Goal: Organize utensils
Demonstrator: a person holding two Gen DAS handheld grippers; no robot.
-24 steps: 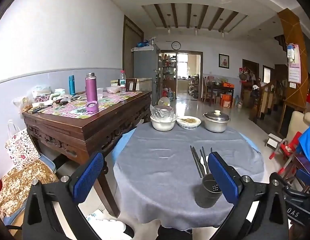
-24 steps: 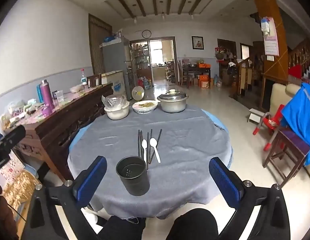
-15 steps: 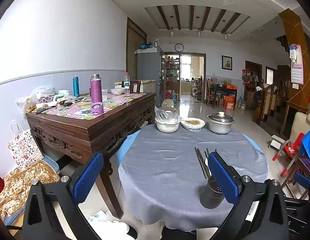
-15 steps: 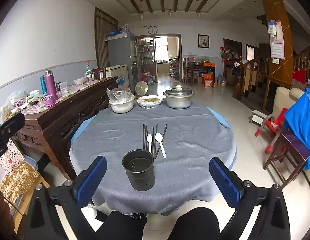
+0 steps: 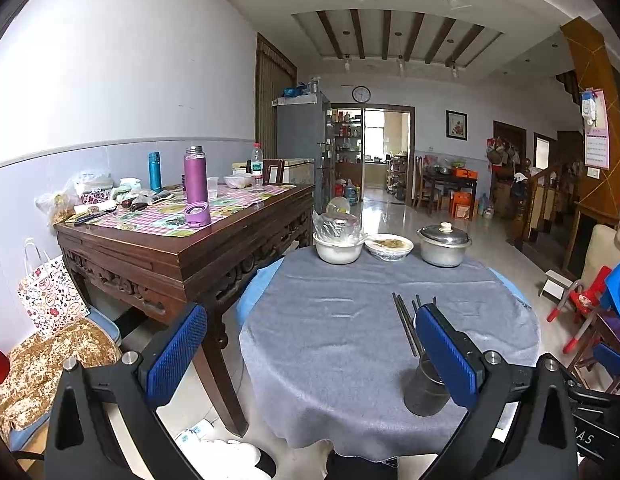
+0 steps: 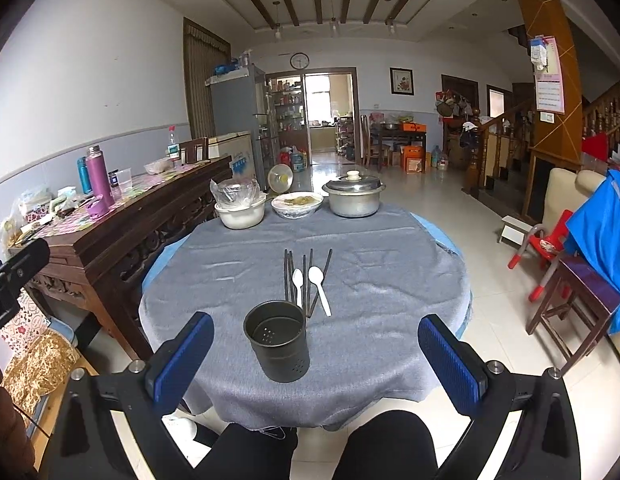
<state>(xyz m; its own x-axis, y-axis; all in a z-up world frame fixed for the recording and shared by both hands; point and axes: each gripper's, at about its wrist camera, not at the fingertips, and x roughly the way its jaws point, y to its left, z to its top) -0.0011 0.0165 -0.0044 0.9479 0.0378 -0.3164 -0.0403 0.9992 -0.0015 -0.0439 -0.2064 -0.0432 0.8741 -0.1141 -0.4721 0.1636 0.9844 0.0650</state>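
A dark metal utensil holder (image 6: 278,346) stands upright and empty near the front of a round table with a grey cloth (image 6: 390,280). Behind it lie several dark chopsticks (image 6: 287,276) and two white spoons (image 6: 318,288). My right gripper (image 6: 316,354) is open and empty, held back from the table's front edge with the holder between its fingers in view. My left gripper (image 5: 310,348) is open and empty, to the left of the table; its right finger hides part of the holder (image 5: 424,390) and the chopsticks (image 5: 404,320).
A white basin with a plastic bag (image 6: 239,210), a dish of food (image 6: 297,203) and a lidded metal pot (image 6: 354,196) stand at the table's far edge. A dark wooden sideboard (image 5: 181,248) with bottles stands on the left. Chairs (image 6: 570,280) stand on the right.
Both grippers have risen and tilted up a little, so the table sits lower in both views. Both stay open and nothing on the table has moved.
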